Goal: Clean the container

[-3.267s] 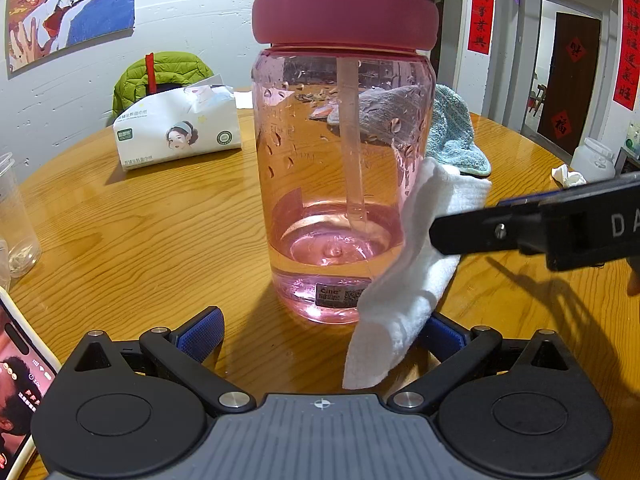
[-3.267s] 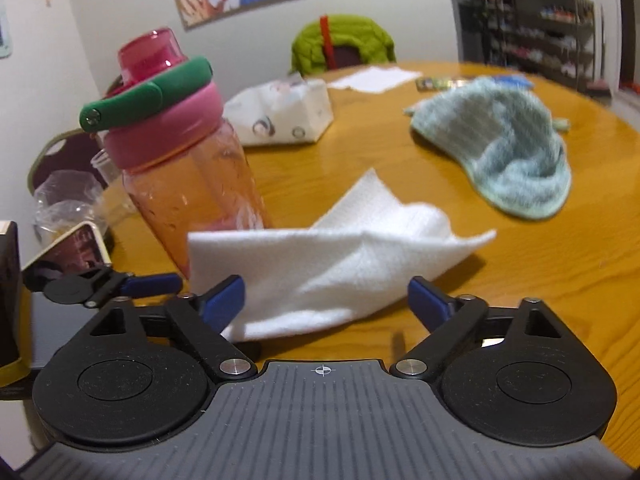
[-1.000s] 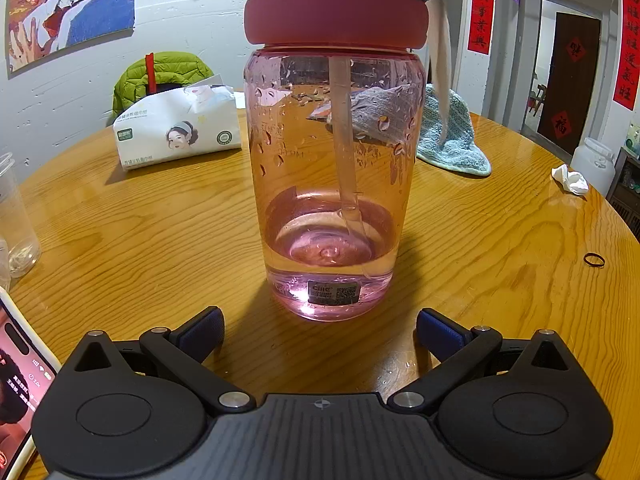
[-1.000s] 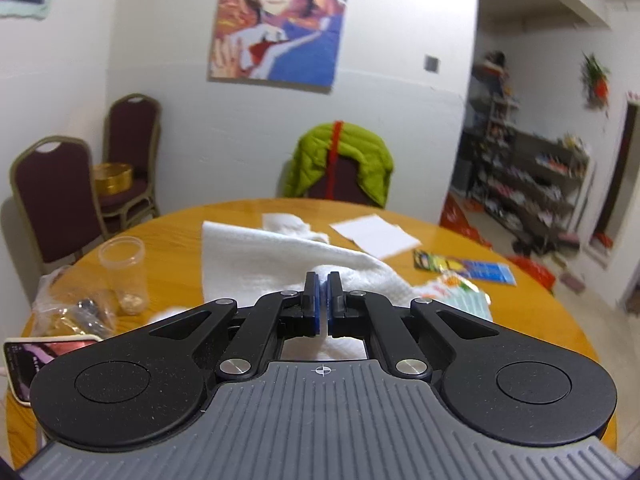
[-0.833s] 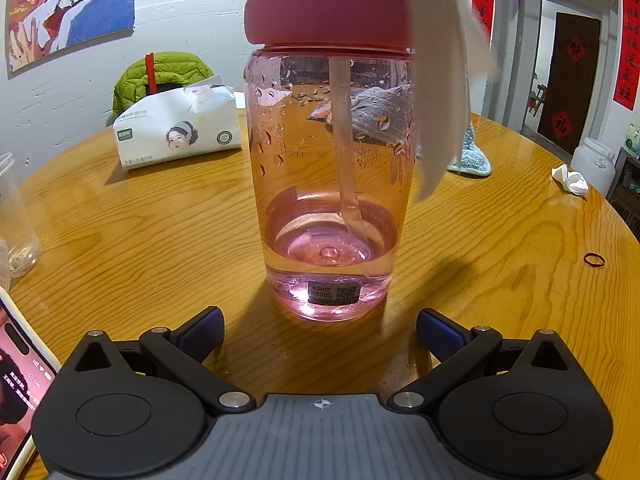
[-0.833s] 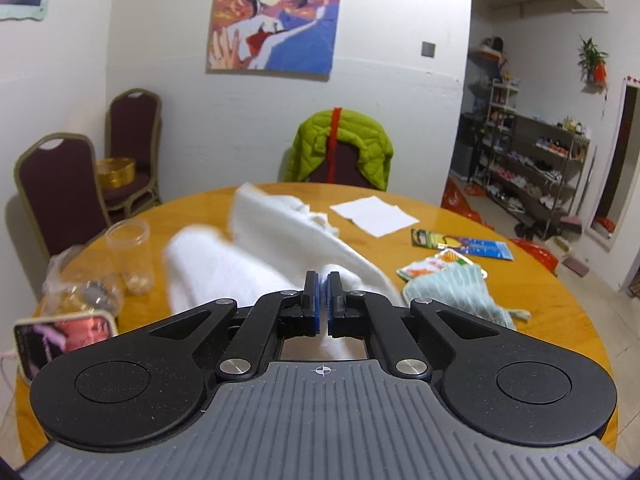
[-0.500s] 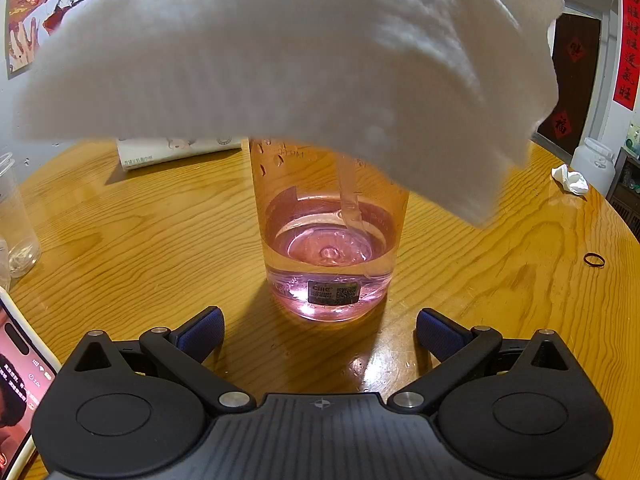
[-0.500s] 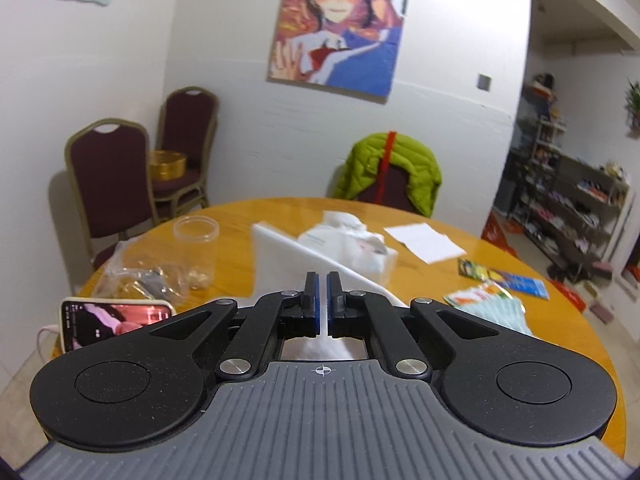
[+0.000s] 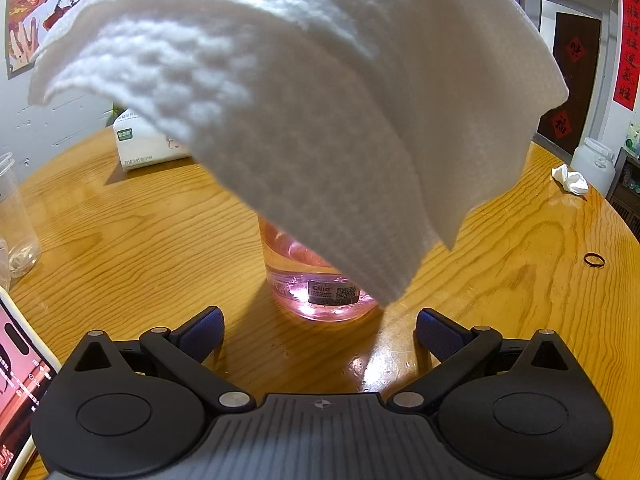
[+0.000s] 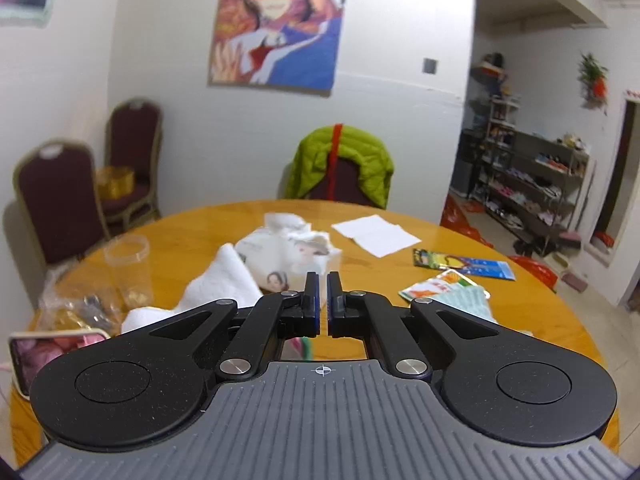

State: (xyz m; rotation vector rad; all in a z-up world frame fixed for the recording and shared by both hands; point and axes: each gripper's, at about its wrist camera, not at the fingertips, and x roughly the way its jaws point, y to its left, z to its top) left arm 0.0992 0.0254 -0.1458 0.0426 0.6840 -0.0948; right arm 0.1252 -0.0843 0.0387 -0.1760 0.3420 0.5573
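Hanging limp before the pink bottle point(image 9: 320, 292) on the wooden table point(image 9: 140, 248), the soft, light paper towel point(image 9: 320, 100) looks nipped by the nearly closed right gripper point(image 10: 321, 304); left gripper point(image 9: 320, 332) gapes, the likely damp bottle wanting a mid-body grip.

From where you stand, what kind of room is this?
Most likely a dining or living room in someone's home. A round wooden table holds everyday clutter such as a tissue pack, a green jacket hangs over a chair, and shelves packed with household goods line the side room.
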